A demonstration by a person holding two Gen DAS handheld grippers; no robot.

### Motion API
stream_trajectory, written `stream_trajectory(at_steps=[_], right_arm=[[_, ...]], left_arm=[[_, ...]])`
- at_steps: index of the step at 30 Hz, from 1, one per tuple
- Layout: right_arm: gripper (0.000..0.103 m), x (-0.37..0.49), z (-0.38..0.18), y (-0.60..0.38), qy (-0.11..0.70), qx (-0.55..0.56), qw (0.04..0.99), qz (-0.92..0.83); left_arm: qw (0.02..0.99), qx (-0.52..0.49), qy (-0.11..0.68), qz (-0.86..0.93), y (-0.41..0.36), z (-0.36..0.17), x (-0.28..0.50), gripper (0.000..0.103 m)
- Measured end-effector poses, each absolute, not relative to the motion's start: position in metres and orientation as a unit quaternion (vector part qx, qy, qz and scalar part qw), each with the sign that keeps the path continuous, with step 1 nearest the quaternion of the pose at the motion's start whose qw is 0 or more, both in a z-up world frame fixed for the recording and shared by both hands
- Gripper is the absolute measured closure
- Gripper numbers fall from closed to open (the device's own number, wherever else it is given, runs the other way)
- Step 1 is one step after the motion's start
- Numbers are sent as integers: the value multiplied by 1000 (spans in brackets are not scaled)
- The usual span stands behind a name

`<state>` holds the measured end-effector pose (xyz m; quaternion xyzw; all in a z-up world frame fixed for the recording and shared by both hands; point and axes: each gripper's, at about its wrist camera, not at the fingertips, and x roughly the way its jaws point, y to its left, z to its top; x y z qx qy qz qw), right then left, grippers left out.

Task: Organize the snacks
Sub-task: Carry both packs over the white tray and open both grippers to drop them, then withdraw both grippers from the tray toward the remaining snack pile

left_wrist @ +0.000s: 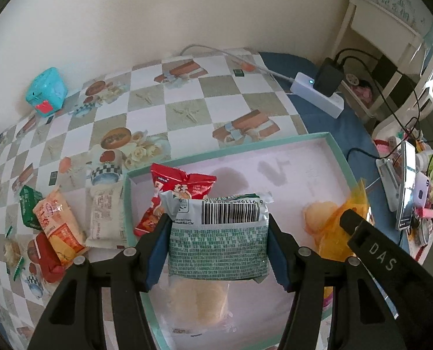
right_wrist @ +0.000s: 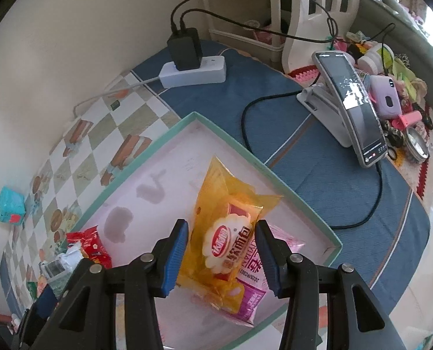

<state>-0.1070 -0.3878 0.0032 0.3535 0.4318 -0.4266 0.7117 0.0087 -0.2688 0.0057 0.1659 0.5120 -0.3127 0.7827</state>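
The left gripper (left_wrist: 219,248) pinches a green snack pack (left_wrist: 217,239) over the box (left_wrist: 337,157). The right gripper (right_wrist: 222,250) pinches a yellow snack pack (right_wrist: 231,233) there too. Next, both fingers should spread to drop them in.

Soft, even daylight, perhaps from the right; both fisheye views sharp centrally, bending toward dark corners.

Left gripper (left_wrist: 217,242) angled down, fingers (left_wrist: 158,250) clamped, right gripper (right_wrist: 220,255) likewise
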Motion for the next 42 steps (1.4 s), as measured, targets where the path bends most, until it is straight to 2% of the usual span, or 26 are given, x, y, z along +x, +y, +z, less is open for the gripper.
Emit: stream_trajectory(at_steps=[5, 11, 13, 15, 17, 26, 31, 33, 34, 36, 38, 41, 42], right_arm=[[53, -107, 1, -387, 435, 358, 711, -421], [53, -106, -1, -386, 439, 358, 710, -419], [53, -105, -2, -386, 442, 357, 709, -418], [52, -105, -3, -386, 444, 357, 707, -418], [50, -104, -5, -386, 447, 357, 706, -418], [24, -99, -8, -383, 462, 336, 707, -417], [21, -95, -6, -379, 462, 326, 717, -408], [14, -92, -6, -377, 463, 321, 722, -403], [12, -91, -5, -376, 463, 319, 724, -400], [10, -88, -4, -372, 462, 314, 730, -394], [10, -85, -3, -369, 461, 310, 735, -389], [0, -82, 0, -362, 459, 302, 742, -383], [0, -80, 2, -358, 459, 296, 747, -380]], left_arm=[[779, 162, 524, -304, -265, 3, 12, 34], [783, 158, 527, -289, -255, 6, 18, 33], [785, 158, 533, -272, -250, 6, 22, 30], [790, 156, 537, -253, -243, 6, 27, 20], [793, 150, 541, -237, -236, 6, 32, 20], [791, 115, 577, -170, -204, -8, 58, 20], [788, 98, 589, -152, -189, -13, 66, 20], [786, 89, 594, -146, -182, -15, 69, 19], [786, 84, 596, -143, -178, -16, 70, 18], [786, 73, 599, -135, -170, -17, 73, 2], [787, 59, 600, -128, -159, -17, 76, 2], [788, 38, 602, -121, -142, -14, 79, 2], [790, 32, 601, -118, -135, -13, 80, 2]])
